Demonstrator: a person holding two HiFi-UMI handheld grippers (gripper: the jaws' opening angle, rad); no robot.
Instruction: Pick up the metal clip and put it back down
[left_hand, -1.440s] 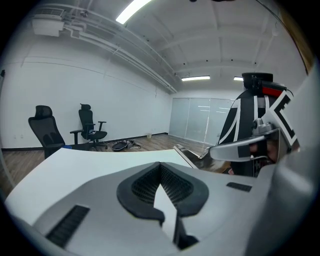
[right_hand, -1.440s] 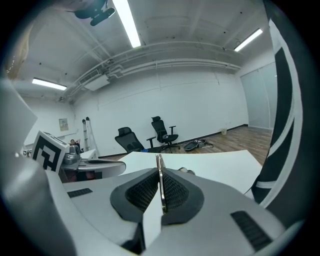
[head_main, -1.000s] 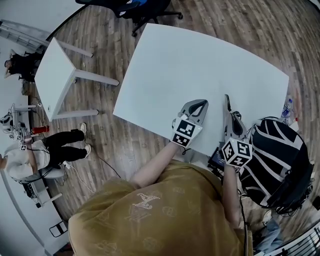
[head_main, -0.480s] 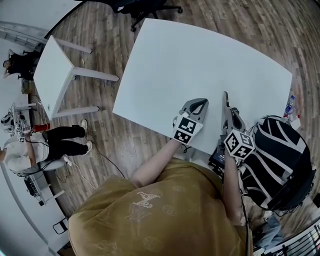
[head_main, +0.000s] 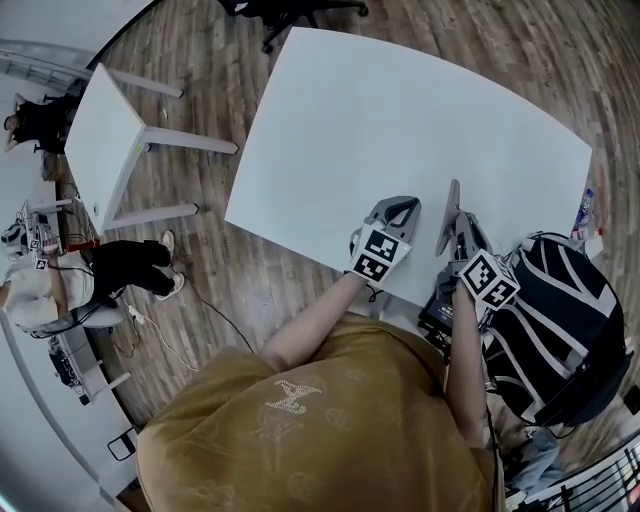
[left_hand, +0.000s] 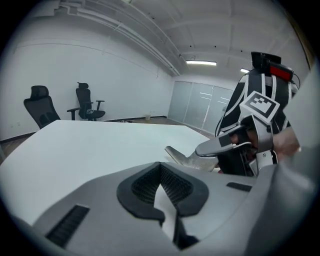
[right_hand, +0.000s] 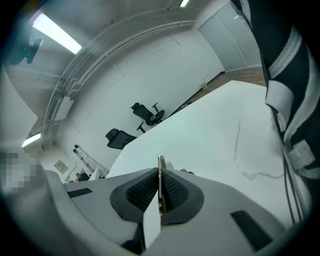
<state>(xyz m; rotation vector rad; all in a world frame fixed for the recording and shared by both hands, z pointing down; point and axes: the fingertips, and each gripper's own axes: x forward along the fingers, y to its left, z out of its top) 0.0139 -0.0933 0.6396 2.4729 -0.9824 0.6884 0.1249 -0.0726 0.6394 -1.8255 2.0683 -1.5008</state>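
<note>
Two grippers hang low over the near edge of the white table (head_main: 400, 120). The right gripper (right_hand: 160, 186) is clenched on the metal clip (right_hand: 161, 164), a thin, flat, shiny strip held edge-on between ribbed black rubber pads (right_hand: 142, 190). Its tip pokes just past them, likely so it can meet the smooth matte tabletop ahead of the jaws. The left gripper (left_hand: 160, 175), just beside, is closed on nothing and probably idle.

White table (head_main: 400, 120), grey left tongs (head_main: 408, 204), silvery metal clip (right_hand: 160, 167), mustard shirt (head_main: 330, 420), brown plank floor (head_main: 200, 290).
</note>
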